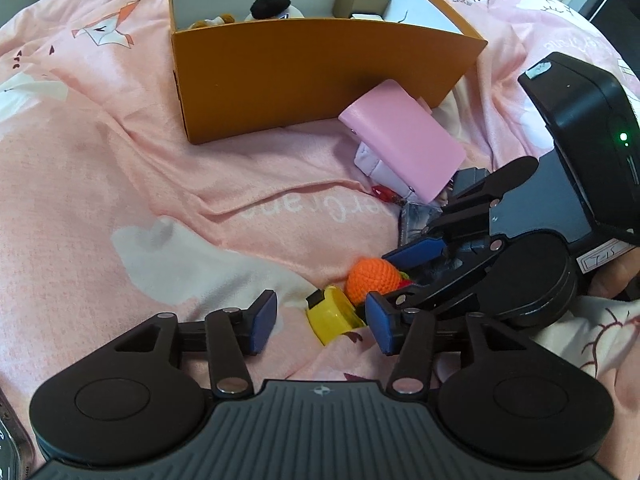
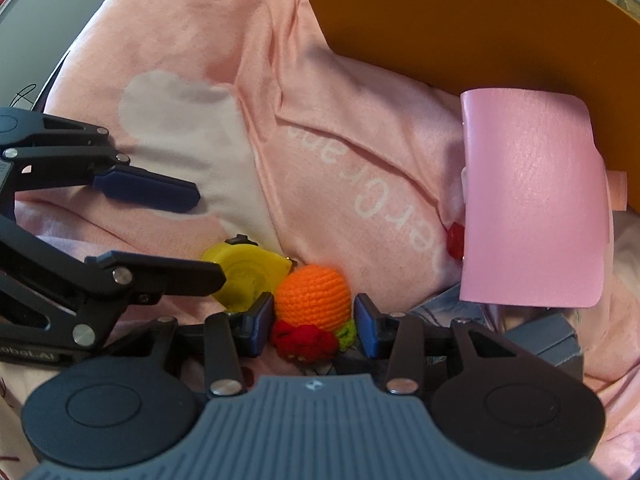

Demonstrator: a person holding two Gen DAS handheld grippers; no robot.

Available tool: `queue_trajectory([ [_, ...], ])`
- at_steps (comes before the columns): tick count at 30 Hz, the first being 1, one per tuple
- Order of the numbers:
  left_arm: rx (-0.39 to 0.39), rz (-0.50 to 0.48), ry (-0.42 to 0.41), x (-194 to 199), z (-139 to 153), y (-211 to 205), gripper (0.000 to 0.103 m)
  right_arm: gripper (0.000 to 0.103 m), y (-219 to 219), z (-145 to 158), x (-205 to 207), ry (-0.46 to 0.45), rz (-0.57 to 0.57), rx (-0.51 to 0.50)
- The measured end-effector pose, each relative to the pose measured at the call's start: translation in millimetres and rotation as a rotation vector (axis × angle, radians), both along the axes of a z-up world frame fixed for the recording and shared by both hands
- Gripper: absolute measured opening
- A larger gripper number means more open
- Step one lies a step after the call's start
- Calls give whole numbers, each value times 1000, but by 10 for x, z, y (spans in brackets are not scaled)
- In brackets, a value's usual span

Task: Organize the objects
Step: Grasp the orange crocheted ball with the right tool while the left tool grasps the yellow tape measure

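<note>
My right gripper (image 2: 314, 322) stood part open, its pads either side of the crochet toy (image 2: 314, 296) on the bed (image 2: 172, 128), close but not visibly pressing. My left gripper (image 1: 322, 322) hung wide open and empty by the yellow tape measure (image 1: 334, 314). Judged best practice: close on the orange body, not the red tuft, then lift clear before carrying toward the orange box (image 1: 304, 72).

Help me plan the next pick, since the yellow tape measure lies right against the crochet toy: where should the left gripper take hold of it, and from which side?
Probably across the yellow tape measure's two flat round faces, coming from its free side, away from the orange crochet toy. It stands tilted on edge on the pink bedsheet, so the open left gripper already straddles it.
</note>
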State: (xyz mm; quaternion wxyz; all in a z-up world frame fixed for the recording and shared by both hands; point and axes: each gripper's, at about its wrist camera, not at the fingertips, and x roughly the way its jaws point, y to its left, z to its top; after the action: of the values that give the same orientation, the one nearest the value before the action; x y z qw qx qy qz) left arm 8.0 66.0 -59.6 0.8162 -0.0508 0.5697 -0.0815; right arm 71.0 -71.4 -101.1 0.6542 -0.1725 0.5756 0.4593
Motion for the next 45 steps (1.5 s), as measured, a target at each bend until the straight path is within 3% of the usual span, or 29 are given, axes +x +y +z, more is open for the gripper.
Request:
queue_trajectory([
  [11, 12, -48, 4, 36, -71, -92, 73, 43, -80, 293, -13, -215, 17, 4],
  [17, -52, -10, 64, 131, -227, -82, 71, 43, -158, 216, 127, -176, -44, -8],
  [21, -40, -19, 99, 176, -366, -156, 70, 43, -183, 217, 123, -165, -51, 5],
  [24, -23, -23, 98, 169, -401, -191, 62, 43, -178, 209, 119, -163, -59, 11],
  [26, -5, -12, 70, 127, -373, -195, 45, 43, -183, 209, 120, -160, -65, 15],
  [29, -3, 11, 25, 61, -321, -175, 31, 43, -202, 208, 122, -153, -76, 21],
  [37, -14, 81, -81, 33, -128, -72, 24, 43, -222, 339, 138, -173, -96, 73],
  [45, -85, 189, -203, 174, 175, 148, 22, 43, -181, 608, 217, -240, -101, 116],
])
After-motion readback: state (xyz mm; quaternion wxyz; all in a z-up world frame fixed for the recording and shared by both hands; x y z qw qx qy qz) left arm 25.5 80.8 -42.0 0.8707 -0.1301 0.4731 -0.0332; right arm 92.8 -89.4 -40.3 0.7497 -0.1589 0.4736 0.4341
